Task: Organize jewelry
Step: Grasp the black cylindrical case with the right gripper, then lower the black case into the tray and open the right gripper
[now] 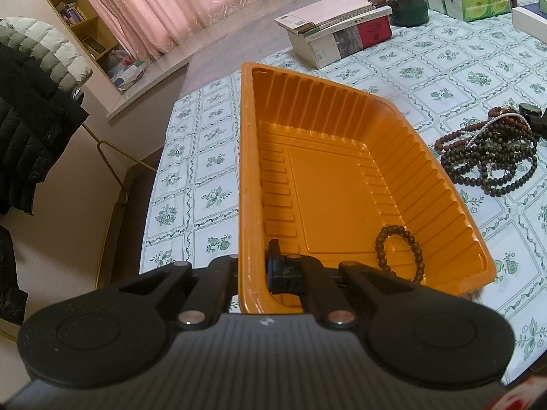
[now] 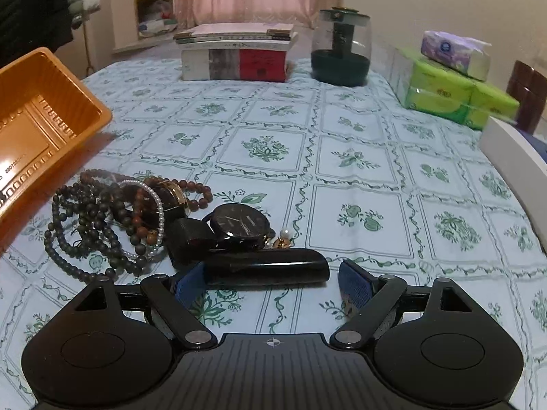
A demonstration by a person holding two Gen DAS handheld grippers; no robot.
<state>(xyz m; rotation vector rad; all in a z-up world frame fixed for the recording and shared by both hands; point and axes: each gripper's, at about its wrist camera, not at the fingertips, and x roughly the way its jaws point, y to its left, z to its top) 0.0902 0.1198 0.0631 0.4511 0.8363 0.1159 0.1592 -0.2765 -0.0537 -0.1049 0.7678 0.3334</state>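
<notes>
From the left wrist, the left tool [image 1: 253,273] is clenched on the thin, bendy near rim of the orange tray [image 1: 393,157], one bead bracelet [image 1: 400,253] inside. From the right wrist, the right tool [image 2: 270,287] stands released around a black tube [image 2: 266,270] on the worktop [image 2: 359,171]; it looks smooth, stiff, likely slippery, best pinched mid-length.

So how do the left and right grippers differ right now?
The left gripper is shut on the near wall of the orange tray, holding it; the right gripper stands open and holds nothing. The left sits at the tray, which has one bead bracelet inside; the right sits low over the tablecloth, facing a black tube and the jewelry pile. Both angle downward.
</notes>
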